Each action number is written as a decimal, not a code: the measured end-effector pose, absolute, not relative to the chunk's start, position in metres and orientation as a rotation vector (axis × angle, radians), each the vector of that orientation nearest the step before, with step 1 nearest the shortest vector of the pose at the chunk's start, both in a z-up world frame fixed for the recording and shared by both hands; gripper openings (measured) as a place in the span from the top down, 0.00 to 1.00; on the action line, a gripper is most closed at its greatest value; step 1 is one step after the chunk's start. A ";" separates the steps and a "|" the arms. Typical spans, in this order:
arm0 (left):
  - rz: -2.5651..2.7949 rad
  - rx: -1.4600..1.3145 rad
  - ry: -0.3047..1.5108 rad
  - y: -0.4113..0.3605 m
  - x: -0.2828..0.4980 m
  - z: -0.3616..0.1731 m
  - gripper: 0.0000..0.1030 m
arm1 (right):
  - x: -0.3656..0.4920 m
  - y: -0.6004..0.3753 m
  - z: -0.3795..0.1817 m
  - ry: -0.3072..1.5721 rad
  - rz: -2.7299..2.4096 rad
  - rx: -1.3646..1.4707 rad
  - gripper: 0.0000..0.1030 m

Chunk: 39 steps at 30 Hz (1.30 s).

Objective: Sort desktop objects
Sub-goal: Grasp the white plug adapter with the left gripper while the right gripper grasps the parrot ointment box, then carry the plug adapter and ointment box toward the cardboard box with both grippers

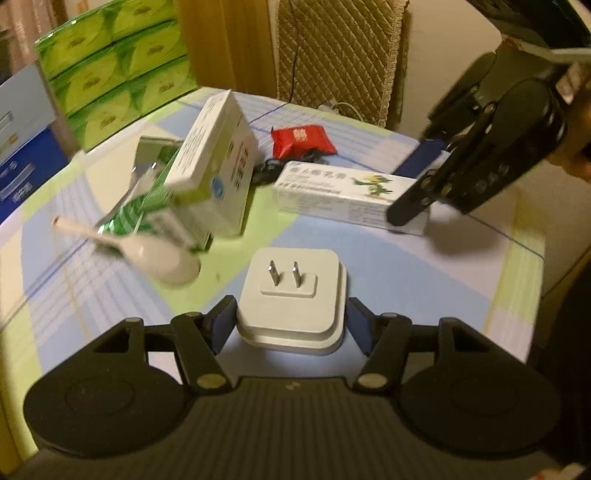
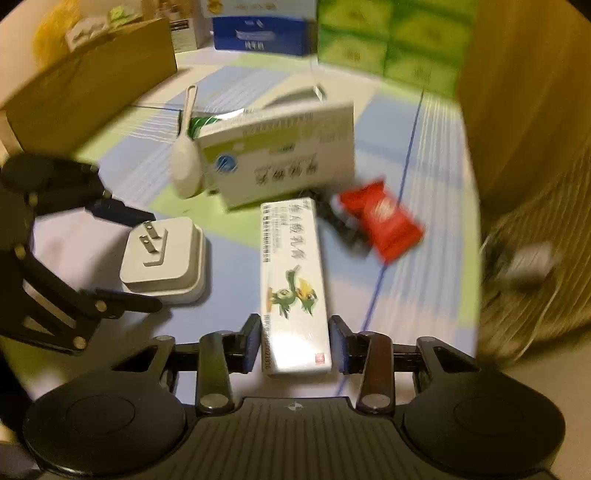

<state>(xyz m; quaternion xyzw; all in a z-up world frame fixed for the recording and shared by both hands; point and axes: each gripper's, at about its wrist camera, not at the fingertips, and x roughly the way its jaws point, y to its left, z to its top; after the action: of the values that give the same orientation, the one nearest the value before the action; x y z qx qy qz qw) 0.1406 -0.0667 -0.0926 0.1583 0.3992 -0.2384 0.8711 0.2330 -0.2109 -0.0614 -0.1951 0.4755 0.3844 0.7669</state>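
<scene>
Here the left gripper (image 1: 291, 325) is straddling the rigid, smooth plug adapter (image 1: 291, 295) on the table (image 1: 424, 266), fingers apart beside its flat sides, while the right gripper (image 2: 293, 343) is bracketing, unclosed, the light, crushable ointment box (image 2: 291, 280).

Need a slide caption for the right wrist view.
Right gripper straddles the long ointment box; left gripper brackets the white plug adapter.

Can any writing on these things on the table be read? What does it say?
Long white carton with green cartoon creature: seemingly "维A酸乳膏"; small print blurred.
Red sweet wrapper: white "囍", likely.
Big white-and-green box: characters blurred, unreadable.
Green tissue packs, blue-and-white box: unreadable.
</scene>
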 end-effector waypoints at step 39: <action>-0.416 0.180 0.848 -0.045 0.137 -0.078 0.41 | 0.218 -0.187 -0.052 0.897 0.794 -0.421 0.66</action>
<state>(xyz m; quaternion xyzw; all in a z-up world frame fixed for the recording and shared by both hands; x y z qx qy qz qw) 0.1373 -0.0448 -0.0782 0.0865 0.4079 -0.2003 0.8866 0.2176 -0.1871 -0.0521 -0.1966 0.4191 0.3708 0.8051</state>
